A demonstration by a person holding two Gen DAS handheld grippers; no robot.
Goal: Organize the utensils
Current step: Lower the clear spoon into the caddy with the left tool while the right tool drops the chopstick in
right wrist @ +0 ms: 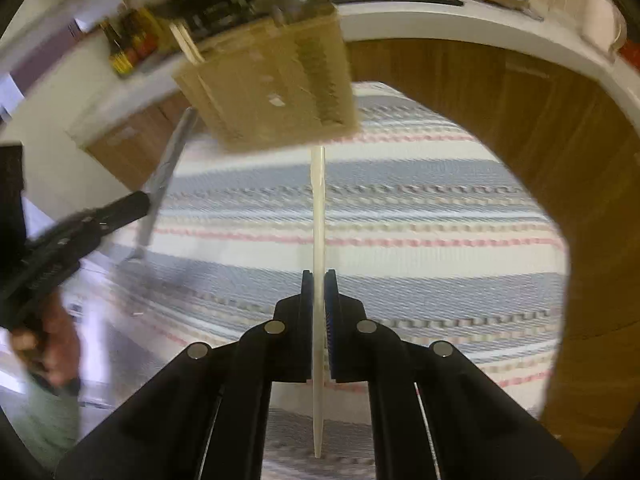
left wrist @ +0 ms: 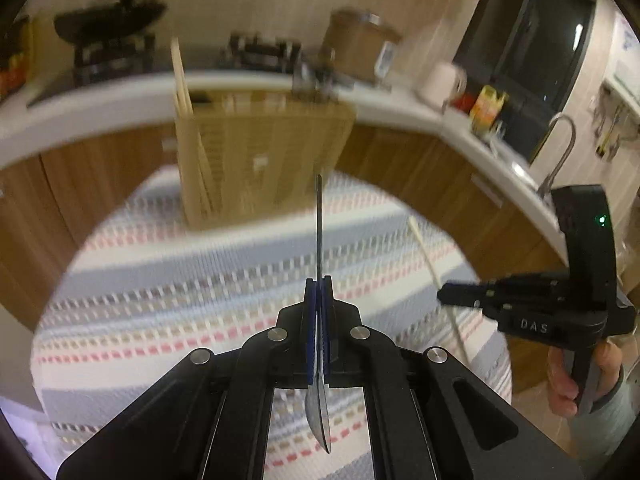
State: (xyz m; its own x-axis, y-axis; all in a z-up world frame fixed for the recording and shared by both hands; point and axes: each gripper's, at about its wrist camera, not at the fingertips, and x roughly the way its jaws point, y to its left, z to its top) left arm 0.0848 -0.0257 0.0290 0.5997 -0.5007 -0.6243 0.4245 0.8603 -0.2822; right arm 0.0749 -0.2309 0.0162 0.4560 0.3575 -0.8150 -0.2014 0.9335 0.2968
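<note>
A thin, stiff, slippery metal spoon is pinched mid-handle in the closed left gripper and a light chopstick in the closed right gripper, above the striped worktop near the bamboo holder.

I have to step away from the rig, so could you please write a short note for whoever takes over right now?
Left gripper: shut on a metal spoon, bowl end toward the camera.
Right gripper: shut on a pale chopstick.
Both are held above the striped cloth, in front of the wicker utensil holder.
Done: chopsticks already stand in the holder's left end.
Left: put the spoon and chopstick into the holder; which slot suits each, I cannot tell.
</note>
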